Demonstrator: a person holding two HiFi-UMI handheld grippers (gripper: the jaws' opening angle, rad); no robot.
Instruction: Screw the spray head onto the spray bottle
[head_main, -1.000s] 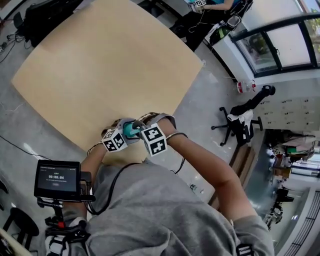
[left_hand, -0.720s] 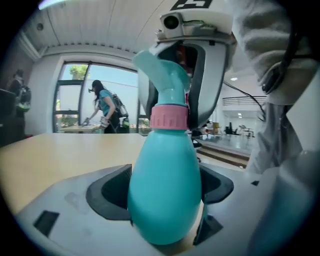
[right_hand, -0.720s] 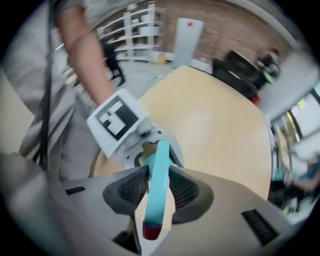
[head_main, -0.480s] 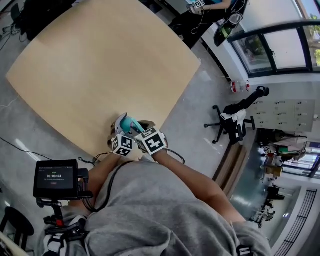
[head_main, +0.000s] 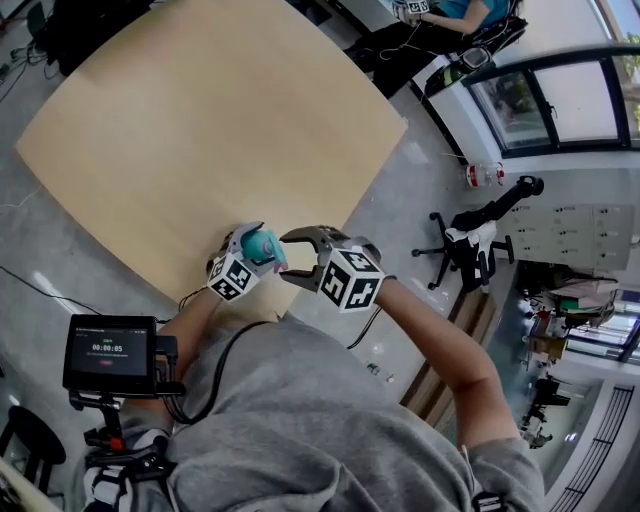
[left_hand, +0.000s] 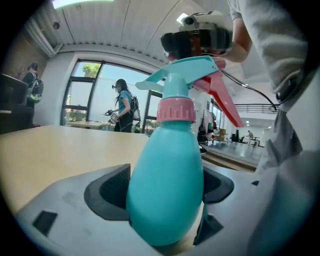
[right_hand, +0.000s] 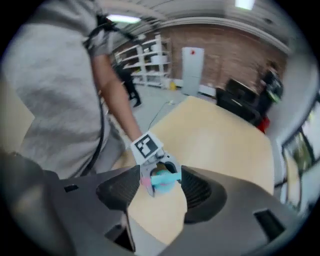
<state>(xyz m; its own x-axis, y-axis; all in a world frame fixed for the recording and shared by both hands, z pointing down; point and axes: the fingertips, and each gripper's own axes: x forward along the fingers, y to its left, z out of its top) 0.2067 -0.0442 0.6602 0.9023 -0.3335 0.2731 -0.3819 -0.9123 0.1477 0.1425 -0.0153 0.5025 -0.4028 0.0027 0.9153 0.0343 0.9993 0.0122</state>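
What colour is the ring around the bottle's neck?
Pink. The ribbed pink collar on the teal plastic spray bottle shows best in the left gripper view.

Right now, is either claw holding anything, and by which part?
The left claw grips the teal spray bottle by its round body, spray head on top. The right claw is opening its jaws, with nothing between them.

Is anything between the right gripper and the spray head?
Nothing visible. The right gripper, jaws opening and empty, looks straight at the spray head on the bottle that the left gripper grips; only table shows in the gap.
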